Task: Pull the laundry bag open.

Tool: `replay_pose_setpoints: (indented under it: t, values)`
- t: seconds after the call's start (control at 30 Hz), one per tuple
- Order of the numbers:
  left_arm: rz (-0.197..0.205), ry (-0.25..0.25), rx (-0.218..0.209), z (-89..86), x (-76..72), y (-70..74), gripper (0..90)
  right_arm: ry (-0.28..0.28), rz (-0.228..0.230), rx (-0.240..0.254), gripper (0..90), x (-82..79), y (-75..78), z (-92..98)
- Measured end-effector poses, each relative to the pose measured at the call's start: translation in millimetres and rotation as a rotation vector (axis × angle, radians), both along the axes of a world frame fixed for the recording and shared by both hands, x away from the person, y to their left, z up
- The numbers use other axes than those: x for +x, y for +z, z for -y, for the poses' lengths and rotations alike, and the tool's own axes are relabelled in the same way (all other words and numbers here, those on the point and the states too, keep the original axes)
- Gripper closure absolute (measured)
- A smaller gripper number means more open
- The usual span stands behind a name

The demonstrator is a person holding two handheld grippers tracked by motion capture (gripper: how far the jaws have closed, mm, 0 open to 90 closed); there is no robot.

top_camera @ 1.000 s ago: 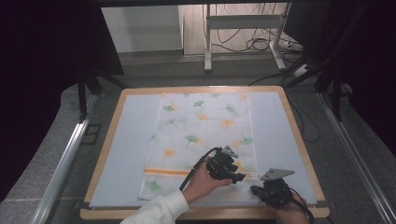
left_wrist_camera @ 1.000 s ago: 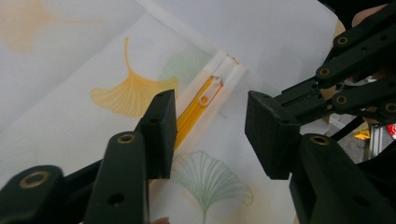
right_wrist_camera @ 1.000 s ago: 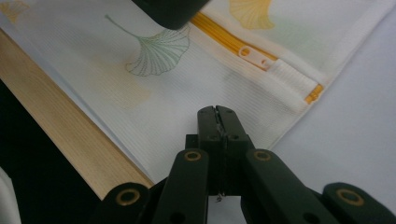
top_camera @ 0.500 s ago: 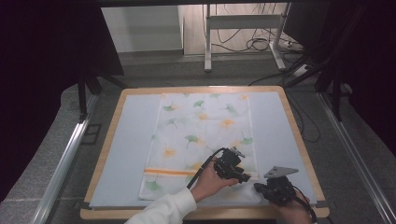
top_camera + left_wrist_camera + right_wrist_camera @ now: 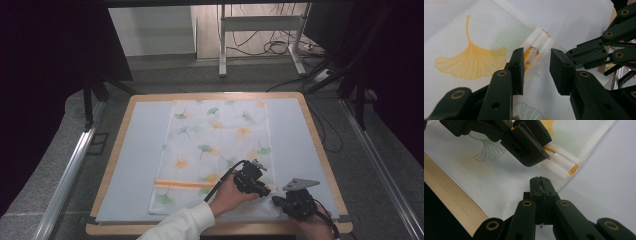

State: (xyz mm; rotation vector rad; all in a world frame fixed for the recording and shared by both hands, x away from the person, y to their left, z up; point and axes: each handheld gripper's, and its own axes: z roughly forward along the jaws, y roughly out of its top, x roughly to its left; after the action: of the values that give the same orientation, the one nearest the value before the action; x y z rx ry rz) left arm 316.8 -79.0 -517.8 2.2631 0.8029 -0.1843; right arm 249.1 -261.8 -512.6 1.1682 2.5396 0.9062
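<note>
Overhead, I saw a white cloth (image 5: pixel 215 150) printed with orange and green leaves lying flat on the pale mat of the wood-rimmed table (image 5: pixel 107 175), its long side running away from me. My left hand-held gripper (image 5: pixel 255 181) sat over the cloth's near right part, close to the orange stripe (image 5: pixel 182 184). My right hand-held gripper (image 5: pixel 292 202) rested just beside it, at the cloth's near right corner.

Next, through the left gripper view, my left hand-held gripper (image 5: pixel 537 66) stood open, its pads on either side of a white ribbed tab (image 5: pixel 537 42) with orange trim at the cloth's (image 5: pixel 461 37) edge. The right one's linkage (image 5: pixel 599 50) showed beyond.

Lastly, in the right gripper view, my right hand-held gripper (image 5: pixel 540 185) was closed, jaws pressed together at the cloth's (image 5: pixel 499 177) edge; whether fabric lay between them I couldn't tell. The left hand-held gripper (image 5: pixel 529 142) hung just above the tab (image 5: pixel 560 161).
</note>
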Motion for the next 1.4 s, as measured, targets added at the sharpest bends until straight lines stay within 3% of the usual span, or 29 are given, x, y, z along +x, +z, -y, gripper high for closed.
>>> replay_pose_setpoints:
  t: [0.37, 0.57, 0.63, 0.9, 1.17, 1.4]
  values:
    - [-0.006, 0.009, -0.018, -1.4, 4.2, -1.3, 72.6, 0.001, 0.001, 0.001, 89.2, 0.2, -0.3, 0.2]
    - [-0.04, 0.009, -0.038, -4.0, 7.1, -2.6, 74.6, 0.002, 0.0, 0.007, 89.2, 0.5, -0.6, 0.6]
    - [-0.081, -0.009, -0.058, -4.3, 7.0, -3.1, 76.5, 0.0, -0.003, 0.008, 89.2, 0.3, -0.5, 0.5]
    - [-0.022, -0.01, -0.038, -2.6, 4.9, -3.0, 75.4, 0.002, -0.001, 0.008, 89.2, 0.3, -0.7, 0.8]
    - [-0.019, 0.042, -0.069, -14.5, 14.9, -0.7, 70.7, 0.004, -0.002, 0.011, 89.2, 0.8, -0.8, 1.3]
    - [-0.025, 0.039, -0.07, -13.2, 16.8, -4.3, 67.3, 0.006, -0.001, 0.012, 89.2, 0.9, -0.9, 1.5]
